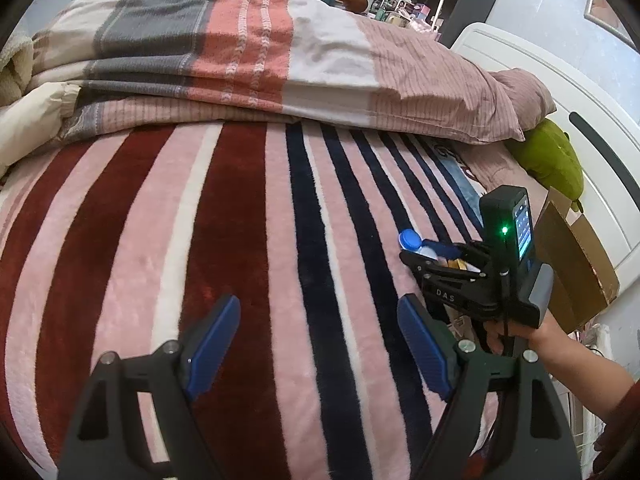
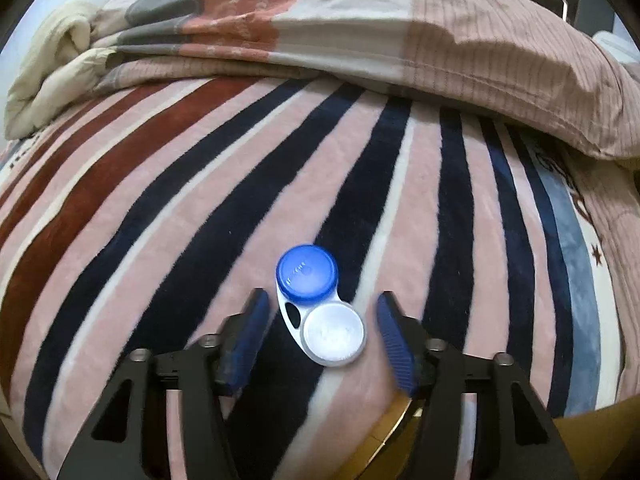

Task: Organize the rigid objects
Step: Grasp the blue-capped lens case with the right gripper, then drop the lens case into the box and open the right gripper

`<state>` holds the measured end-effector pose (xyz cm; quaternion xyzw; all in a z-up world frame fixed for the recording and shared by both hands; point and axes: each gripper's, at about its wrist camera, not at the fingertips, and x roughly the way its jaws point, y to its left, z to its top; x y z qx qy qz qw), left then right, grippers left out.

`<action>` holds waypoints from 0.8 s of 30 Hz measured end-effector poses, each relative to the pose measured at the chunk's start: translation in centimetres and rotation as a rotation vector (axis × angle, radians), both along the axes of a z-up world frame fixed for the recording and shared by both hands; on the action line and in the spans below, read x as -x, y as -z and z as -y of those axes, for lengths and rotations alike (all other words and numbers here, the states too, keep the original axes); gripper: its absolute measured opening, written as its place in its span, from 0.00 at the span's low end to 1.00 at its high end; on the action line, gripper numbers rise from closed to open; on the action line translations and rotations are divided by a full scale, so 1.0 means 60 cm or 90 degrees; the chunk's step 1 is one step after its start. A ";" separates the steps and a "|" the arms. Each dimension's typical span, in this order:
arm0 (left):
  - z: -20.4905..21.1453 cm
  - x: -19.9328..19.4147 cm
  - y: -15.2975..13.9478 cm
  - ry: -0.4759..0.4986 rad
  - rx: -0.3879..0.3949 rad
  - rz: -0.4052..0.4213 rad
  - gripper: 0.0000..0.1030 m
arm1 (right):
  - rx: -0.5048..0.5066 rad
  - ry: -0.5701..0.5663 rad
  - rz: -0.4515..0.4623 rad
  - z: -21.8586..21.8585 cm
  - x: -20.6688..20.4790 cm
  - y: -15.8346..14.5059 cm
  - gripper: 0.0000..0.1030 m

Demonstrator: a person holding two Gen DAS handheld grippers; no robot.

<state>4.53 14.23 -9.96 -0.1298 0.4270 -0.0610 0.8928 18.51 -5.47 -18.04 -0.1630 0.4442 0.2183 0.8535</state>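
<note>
A contact lens case (image 2: 320, 304) with one blue cap and one white cap lies on the striped blanket (image 2: 200, 220). My right gripper (image 2: 322, 295) points down at it with a blue pad on either side of the case. A narrow gap shows on both sides, so the pads do not press on it. The left wrist view shows that right gripper (image 1: 436, 256) from the side, held by a hand (image 1: 496, 336), with the case (image 1: 412, 240) at its tips. My left gripper (image 1: 318, 304) stands open over bare blanket with nothing between its fingers.
A folded quilt (image 1: 240, 40) lies across the back of the bed. At the right edge are a brown cardboard box (image 1: 576, 264), a green plush toy (image 1: 552, 156) and a white bed frame (image 1: 560, 80). A gold-edged thing (image 2: 396, 420) shows under the right gripper.
</note>
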 end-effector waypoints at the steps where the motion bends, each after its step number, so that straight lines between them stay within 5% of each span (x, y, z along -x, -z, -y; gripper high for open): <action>1: 0.001 0.000 -0.001 0.000 0.001 0.000 0.76 | 0.002 -0.009 -0.004 -0.005 0.003 -0.002 0.29; 6: 0.015 0.002 -0.017 0.013 0.005 0.009 0.76 | -0.011 -0.040 0.002 -0.017 0.036 -0.029 0.27; 13: 0.061 0.005 -0.059 0.068 0.055 0.046 0.76 | -0.101 -0.156 0.012 -0.028 0.135 -0.137 0.27; 19: 0.118 -0.001 -0.108 0.128 0.121 0.083 0.50 | -0.152 -0.219 0.052 -0.004 0.207 -0.230 0.27; 24: 0.187 -0.016 -0.148 0.192 0.129 0.101 0.28 | -0.172 -0.216 0.089 0.054 0.231 -0.278 0.27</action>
